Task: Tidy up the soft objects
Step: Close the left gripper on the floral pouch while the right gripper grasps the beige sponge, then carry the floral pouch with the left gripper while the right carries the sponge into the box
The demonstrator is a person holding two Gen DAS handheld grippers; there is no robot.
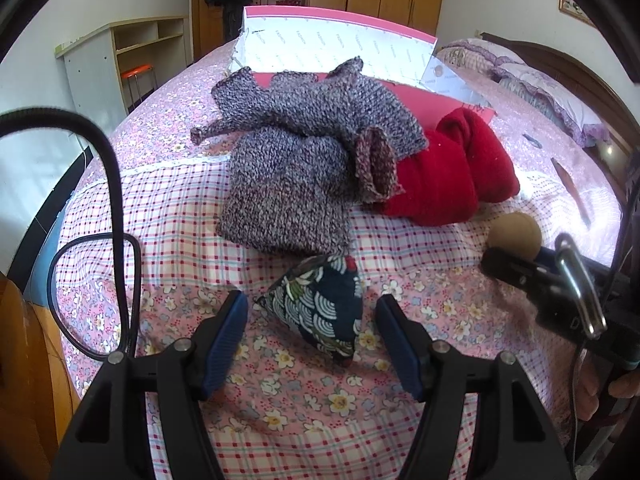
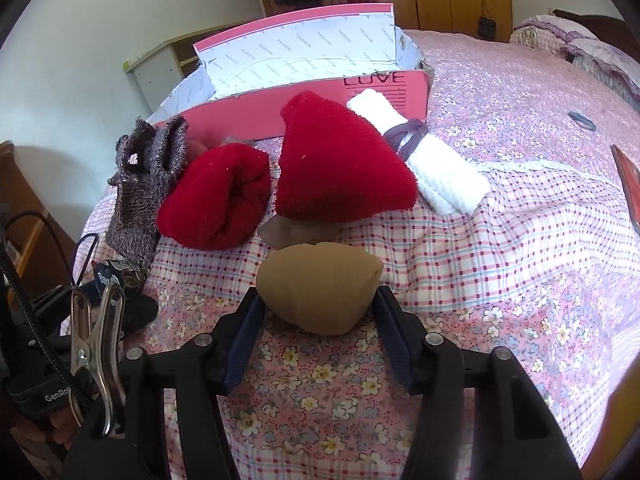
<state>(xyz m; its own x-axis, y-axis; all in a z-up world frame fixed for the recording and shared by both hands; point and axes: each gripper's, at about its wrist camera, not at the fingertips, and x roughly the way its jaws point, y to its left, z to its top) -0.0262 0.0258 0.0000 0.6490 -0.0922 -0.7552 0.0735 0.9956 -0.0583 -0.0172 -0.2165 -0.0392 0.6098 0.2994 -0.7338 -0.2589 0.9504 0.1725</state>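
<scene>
Tan stuffed pouch (image 2: 320,288) low centre of frame, my right gripper (image 2: 318,312) pads touching its sides, clamped. Left gripper (image 1: 312,320) apart around patterned pouch (image 1: 320,312), no contact. Risk: soft fill squeezes out, slips before pink box (image 2: 304,108).

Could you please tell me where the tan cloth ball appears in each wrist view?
Left wrist: tan ball at right edge, beyond the right gripper's tip.
Right wrist: tan ball at lower centre, between the right gripper fingers.
Shared landmark: pink box.
</scene>
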